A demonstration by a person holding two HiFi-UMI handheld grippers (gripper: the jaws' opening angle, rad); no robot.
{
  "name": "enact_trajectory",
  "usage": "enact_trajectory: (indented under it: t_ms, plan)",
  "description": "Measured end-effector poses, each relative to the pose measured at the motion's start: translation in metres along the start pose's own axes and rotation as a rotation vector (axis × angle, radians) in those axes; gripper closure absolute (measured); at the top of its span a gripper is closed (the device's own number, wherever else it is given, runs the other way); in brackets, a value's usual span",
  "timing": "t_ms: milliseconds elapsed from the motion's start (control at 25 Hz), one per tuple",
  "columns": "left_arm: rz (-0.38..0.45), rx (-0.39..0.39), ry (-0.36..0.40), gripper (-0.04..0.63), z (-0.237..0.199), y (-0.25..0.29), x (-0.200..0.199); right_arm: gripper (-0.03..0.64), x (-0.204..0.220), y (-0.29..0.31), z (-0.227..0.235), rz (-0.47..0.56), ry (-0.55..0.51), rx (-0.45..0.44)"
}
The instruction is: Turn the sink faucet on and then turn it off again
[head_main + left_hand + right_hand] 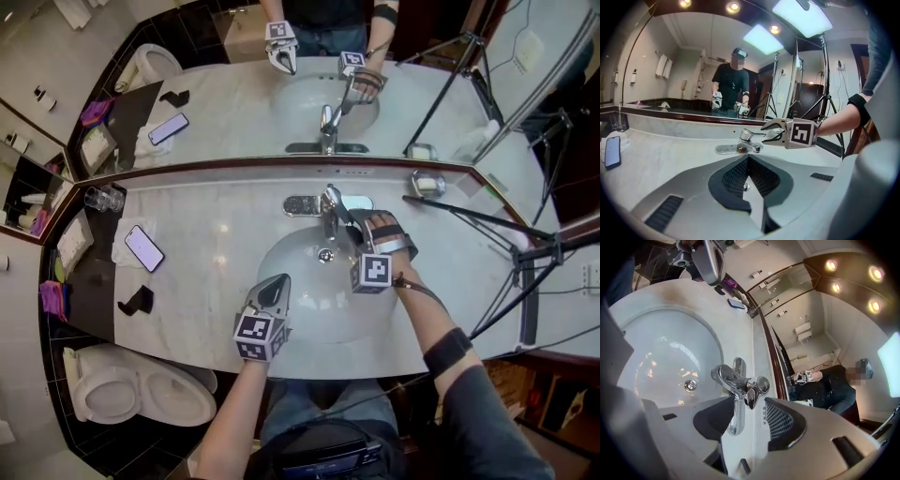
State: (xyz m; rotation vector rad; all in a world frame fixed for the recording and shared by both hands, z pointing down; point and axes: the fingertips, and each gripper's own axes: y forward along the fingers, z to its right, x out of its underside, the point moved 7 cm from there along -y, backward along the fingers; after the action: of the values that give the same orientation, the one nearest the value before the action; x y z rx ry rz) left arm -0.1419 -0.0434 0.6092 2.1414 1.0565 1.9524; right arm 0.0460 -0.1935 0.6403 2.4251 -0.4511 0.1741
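Note:
The chrome faucet (330, 211) stands behind the white basin (300, 309). My right gripper (349, 228) is right at it, jaws apart. In the right gripper view the faucet's lever (736, 416) lies in the gap between the fingertips of my right gripper (746, 401), and the pads do not press on it. No water stream shows below the spout (723, 375). My left gripper (279, 279) hovers over the front of the basin, its tips together and nothing held. The left gripper view shows the faucet (745, 137) with my right gripper (766, 133) reaching it from the right.
A phone (144, 247) lies on a cloth at the counter's left, with a glass (103, 198) behind it and a small black object (138, 300) in front. A chrome dish (427, 183) sits right of the faucet. A black stand (525, 253) crosses the right side. The mirror backs the counter.

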Motion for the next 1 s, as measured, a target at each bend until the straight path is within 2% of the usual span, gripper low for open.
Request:
enact_trajectory:
  t_ms: [360,520,600,880,1000]
  plan:
    - [-0.021,-0.019,-0.030,0.607,-0.011,0.002,0.012,0.409,-0.012,0.025,0.024,0.014,-0.032,0.002]
    - [-0.027,-0.019,-0.035,0.607,-0.013,0.003,0.013,0.418,-0.014,0.028,0.023,0.014,-0.050,-0.035]
    - [-0.027,-0.017,-0.035,0.607,-0.013,0.003,0.013,0.446,-0.013,0.028,0.023,0.008,-0.053,-0.040]
    - [-0.030,-0.016,-0.035,0.607,-0.014,0.002,0.011,0.446,-0.015,0.028,0.031,0.001,-0.041,-0.052]
    - [-0.030,-0.017,-0.037,0.607,-0.014,0.003,0.011,0.445,-0.019,0.031,0.041,-0.008,-0.043,-0.090]
